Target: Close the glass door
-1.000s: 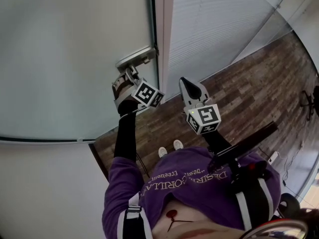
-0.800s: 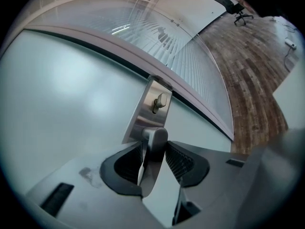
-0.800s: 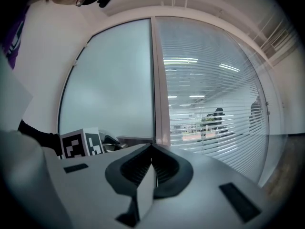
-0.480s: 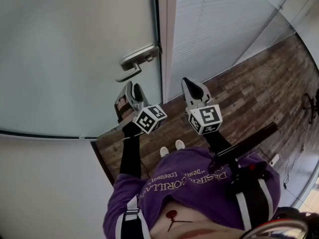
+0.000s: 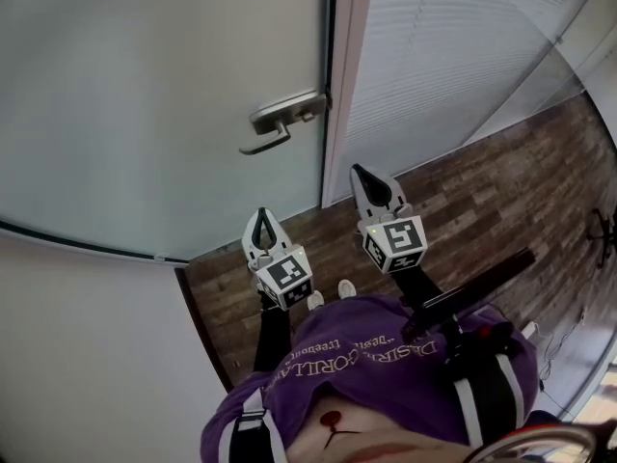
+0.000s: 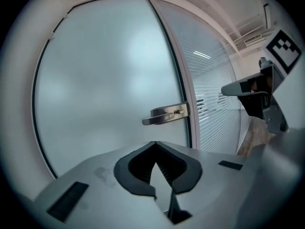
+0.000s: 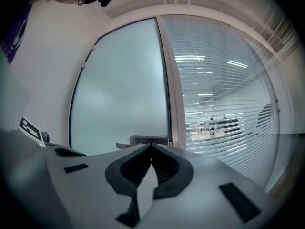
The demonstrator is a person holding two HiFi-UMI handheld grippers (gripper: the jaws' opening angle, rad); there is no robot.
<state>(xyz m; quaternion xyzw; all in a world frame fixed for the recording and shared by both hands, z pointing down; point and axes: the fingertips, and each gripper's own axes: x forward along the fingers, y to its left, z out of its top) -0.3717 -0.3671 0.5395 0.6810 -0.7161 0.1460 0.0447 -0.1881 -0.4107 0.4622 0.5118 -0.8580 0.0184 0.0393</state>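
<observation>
Filling the head view from 8 to 12 o'clock, the frosted glass door (image 5: 145, 114) stands with its free edge against the pale door frame (image 5: 349, 85). It looks closed or all but closed; whether the latch has caught I cannot tell. The left tool (image 5: 263, 216) hangs at 6 o'clock of the lever handle (image 5: 280, 123), well apart from it. Its jaws have just been closing and meet tip to tip with nothing between them. The right tool (image 5: 362, 174), at 3 o'clock of the left, is also pinched together and empty, pointing toward the foot of the frame. Beyond, at 1 to 2 o'clock, runs a glass partition with blinds (image 5: 453, 56) above the wooden floor (image 5: 482, 191).

The door will likely feel heavy and stiff on its hinges, with a pane that is smooth, slippery and breakable. The metal lever, at the pane's 3 o'clock edge, is the place to grip. Failing that, a flat push just beside it would serve.
</observation>
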